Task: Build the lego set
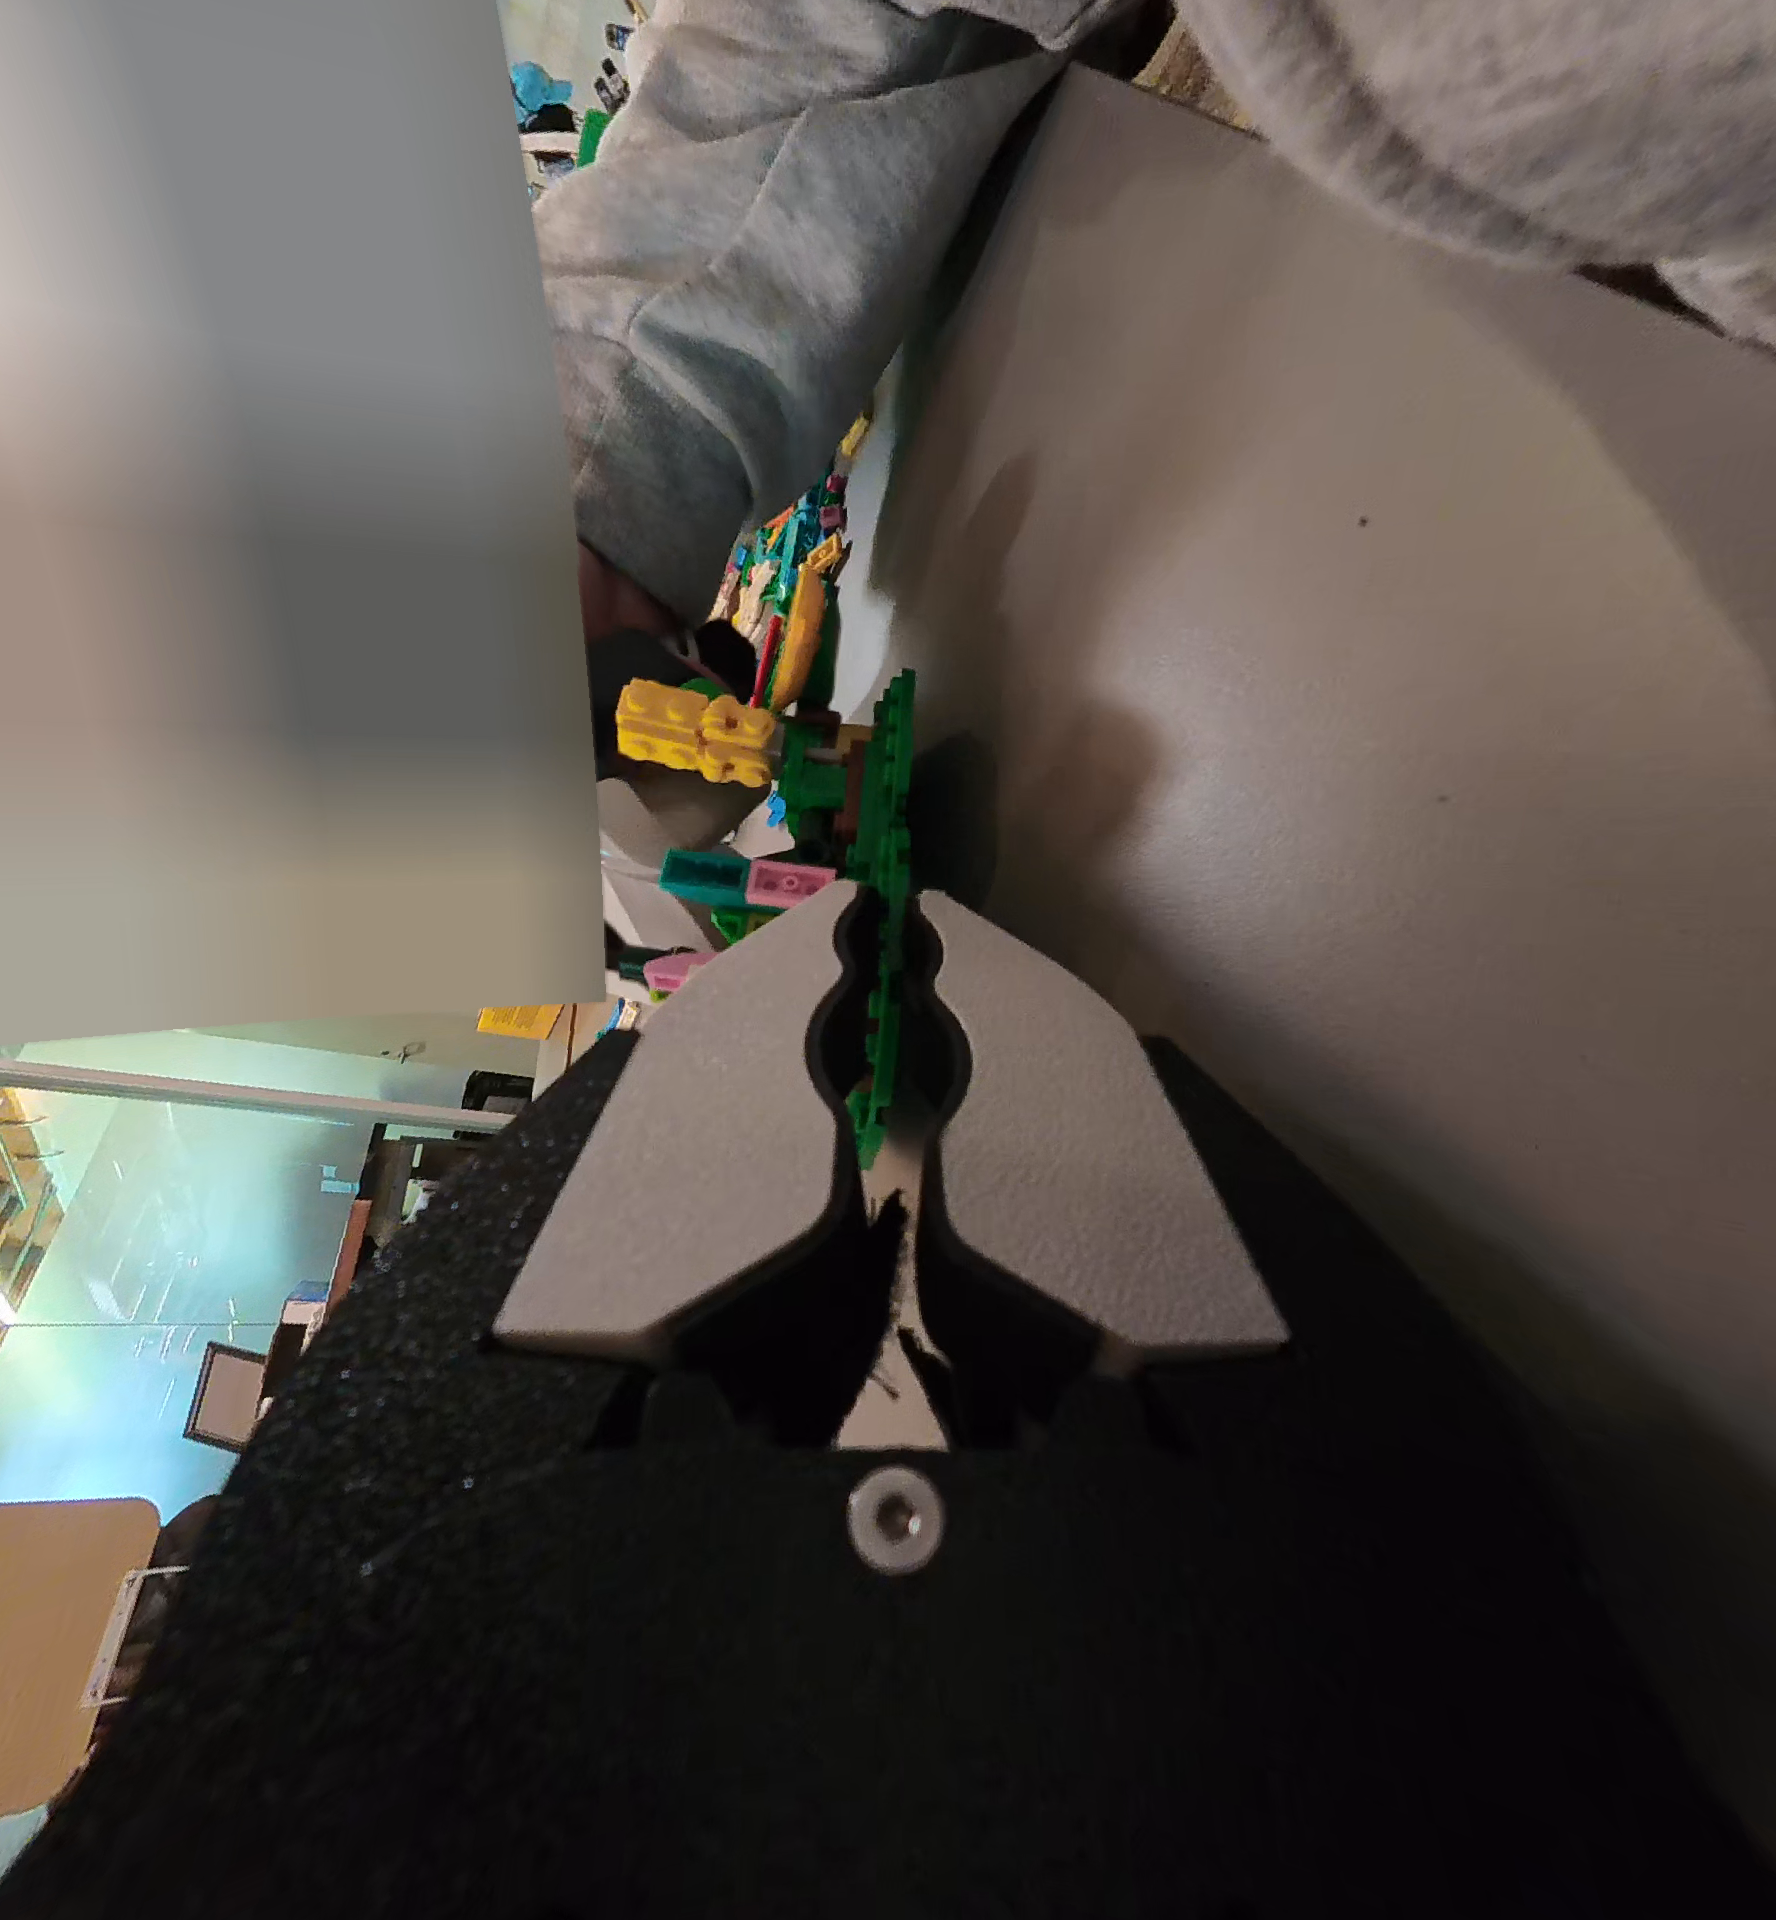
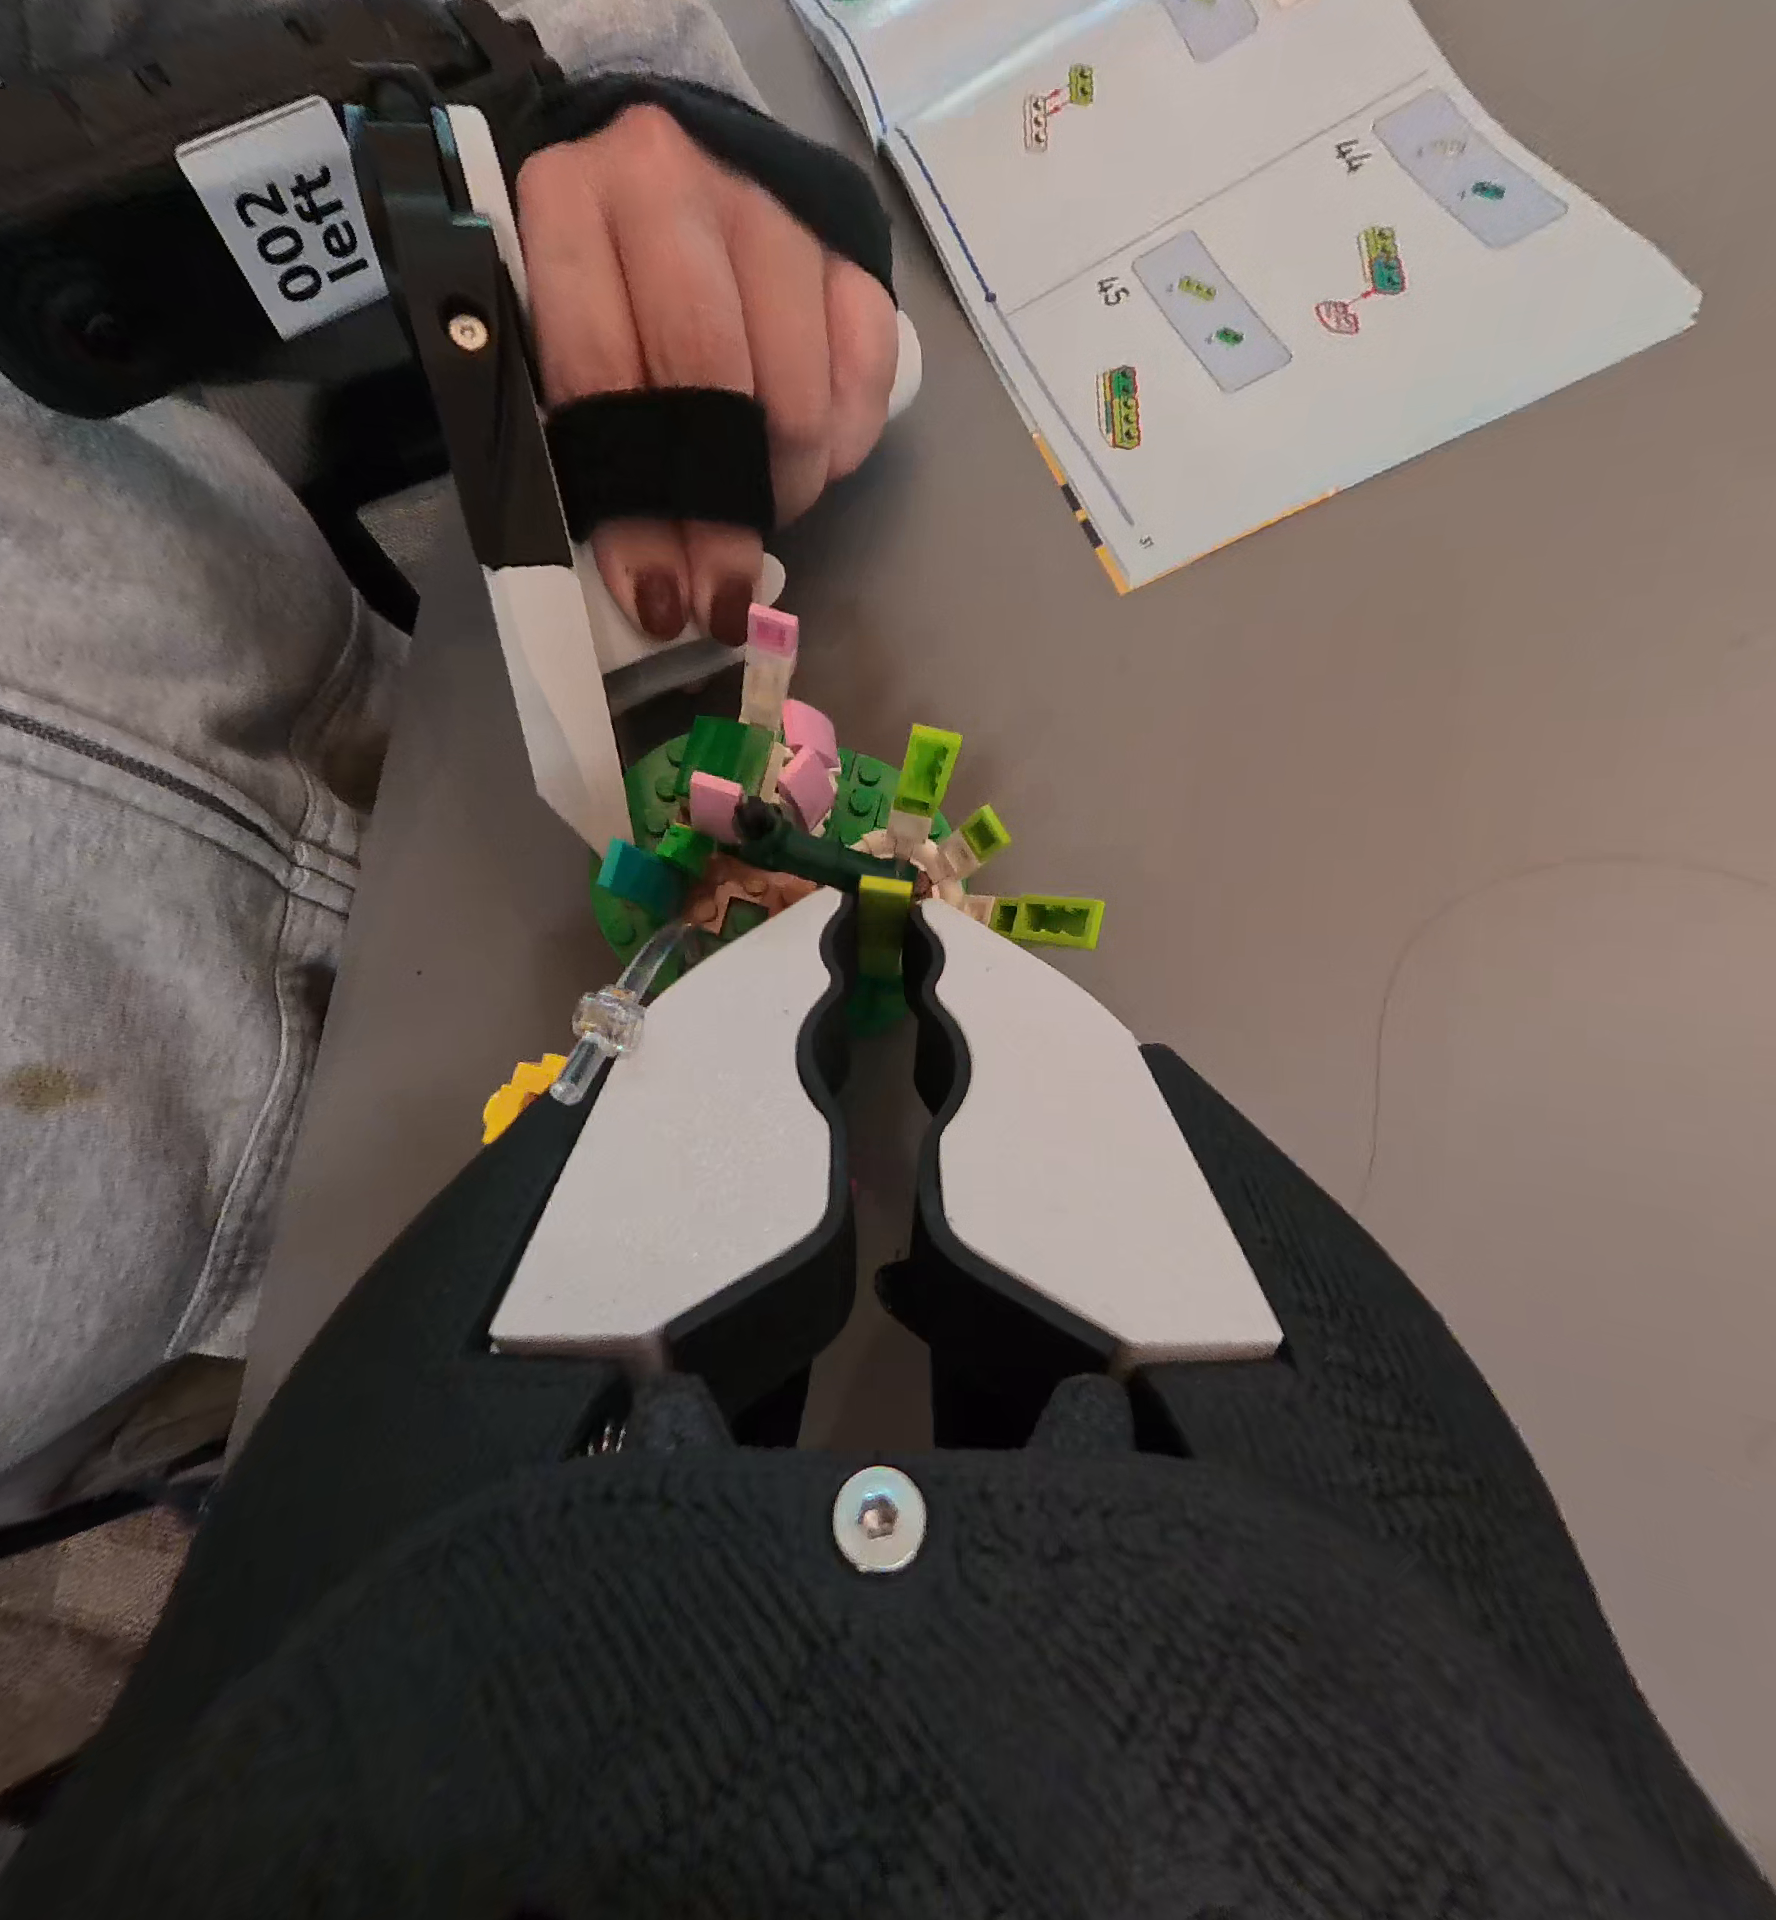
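A small lego model on a round green base plate (image 2: 645,914) stands on the grey table, with pink petals (image 2: 806,779), lime green pieces (image 2: 931,774) and a clear curved stem (image 2: 609,1023). My right gripper (image 2: 882,914) is shut on a lime green piece (image 2: 882,925) at the model's near side. My left gripper (image 1: 889,899) is shut on the edge of the green base plate (image 1: 889,831), seen edge-on. In the right wrist view the left gripper's white finger (image 2: 562,686) reaches the plate's far left edge. A yellow brick cluster (image 1: 692,743) shows beyond the plate.
An open instruction booklet (image 2: 1227,260) lies at the upper right of the table. A pile of loose coloured bricks (image 1: 790,561) lies farther off. A person's grey sleeve and torso (image 2: 84,727) fill the left. A small yellow piece (image 2: 520,1091) sits beside my right gripper. The grippers' ends are close to 6 cm from one another.
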Available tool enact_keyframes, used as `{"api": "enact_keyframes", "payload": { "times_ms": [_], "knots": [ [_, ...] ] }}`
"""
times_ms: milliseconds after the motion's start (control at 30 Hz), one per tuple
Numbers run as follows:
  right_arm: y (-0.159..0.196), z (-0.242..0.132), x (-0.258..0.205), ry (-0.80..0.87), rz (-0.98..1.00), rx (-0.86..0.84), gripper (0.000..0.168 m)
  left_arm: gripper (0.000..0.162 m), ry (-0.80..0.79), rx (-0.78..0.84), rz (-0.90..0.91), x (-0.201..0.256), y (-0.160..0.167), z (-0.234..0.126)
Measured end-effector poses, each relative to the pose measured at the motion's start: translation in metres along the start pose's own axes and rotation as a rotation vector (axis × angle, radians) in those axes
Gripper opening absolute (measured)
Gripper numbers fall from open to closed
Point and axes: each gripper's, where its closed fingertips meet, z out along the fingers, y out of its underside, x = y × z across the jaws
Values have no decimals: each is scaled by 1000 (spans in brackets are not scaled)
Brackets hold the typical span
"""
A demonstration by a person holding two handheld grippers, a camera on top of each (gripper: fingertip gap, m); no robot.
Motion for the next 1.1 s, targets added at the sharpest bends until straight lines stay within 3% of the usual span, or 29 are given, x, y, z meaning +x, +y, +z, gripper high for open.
{"api": "enact_keyframes", "payload": {
  "times_ms": [567,1100],
  "knots": [
    [-12,-10,3,-36,13,152,10,5,7,-45,22,2,6,2],
    [2,-20,2,-42,-99,103,8,5,12,-75,4,2,11,2]
  ]
}}
